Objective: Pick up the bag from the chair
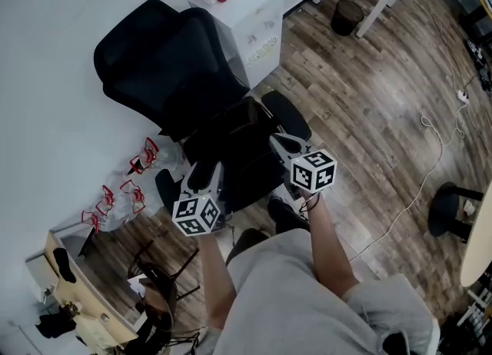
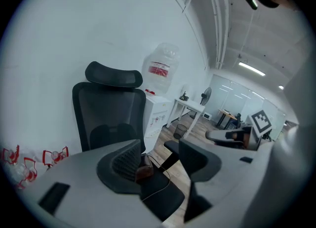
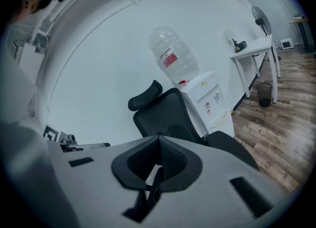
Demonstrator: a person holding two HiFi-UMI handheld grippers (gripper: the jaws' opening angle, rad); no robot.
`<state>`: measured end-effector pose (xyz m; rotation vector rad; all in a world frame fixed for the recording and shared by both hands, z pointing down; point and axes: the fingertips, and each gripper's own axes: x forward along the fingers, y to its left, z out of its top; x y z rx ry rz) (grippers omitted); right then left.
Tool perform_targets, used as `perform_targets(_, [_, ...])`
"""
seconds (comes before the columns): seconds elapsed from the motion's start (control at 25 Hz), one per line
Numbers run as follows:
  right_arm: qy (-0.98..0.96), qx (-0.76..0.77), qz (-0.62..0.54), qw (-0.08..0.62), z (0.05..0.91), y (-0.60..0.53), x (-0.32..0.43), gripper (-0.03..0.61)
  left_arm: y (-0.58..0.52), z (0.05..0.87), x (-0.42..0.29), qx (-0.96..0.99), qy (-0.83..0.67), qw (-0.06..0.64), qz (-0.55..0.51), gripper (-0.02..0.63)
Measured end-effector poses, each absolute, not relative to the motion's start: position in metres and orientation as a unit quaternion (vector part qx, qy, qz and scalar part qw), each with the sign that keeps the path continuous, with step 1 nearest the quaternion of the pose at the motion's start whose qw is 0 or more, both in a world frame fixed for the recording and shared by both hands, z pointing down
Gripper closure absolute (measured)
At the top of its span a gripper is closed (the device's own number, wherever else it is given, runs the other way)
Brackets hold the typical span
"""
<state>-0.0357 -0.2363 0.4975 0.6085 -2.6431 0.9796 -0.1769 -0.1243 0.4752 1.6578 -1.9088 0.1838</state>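
Hovering at the front of the office chair [image 1: 165, 61], both grippers are seen low. The left gripper [image 1: 206, 170] is held released, jaws parted, nothing between them; the right gripper [image 1: 278, 140] is clenched and empty. The bag [image 1: 238, 138] is placed on the seat, dark on dark, its outline hard to trace; only a brown patch and a thin cord are picked out in the left gripper view. The chair is hemmed in by the wall [image 1: 46, 77] and the water dispenser [image 1: 250, 15]. Open wooden floor [image 1: 369, 92] is left on the right.
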Motion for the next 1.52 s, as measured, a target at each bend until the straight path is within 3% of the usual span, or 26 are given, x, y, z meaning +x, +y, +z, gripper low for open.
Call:
perform_targets(0.48, [-0.890,0.207,0.368,0.172,0.555,-0.227,-0.063,0.569,-0.115,0.533,-0.195,0.612,-0.705,0.346,0.090,0.391])
perform_targets(0.8, [-0.877,0.235,0.385,0.166,0.565,-0.242,-0.100,0.519,-0.137,0.575,-0.230,0.637,-0.669,0.372,0.087,0.391])
perform_targets(1.2, [-0.854,0.239,0.398,0.235,0.651,-0.255,-0.155,0.448,-0.181,0.662,-0.277,0.679,-0.612,0.390,0.109,0.433])
perform_targets(1.52, [-0.805,0.249,0.456,0.285,0.739,-0.254,-0.169,0.436,-0.204,0.755,-0.296,0.677,-0.596,0.422,0.090,0.466])
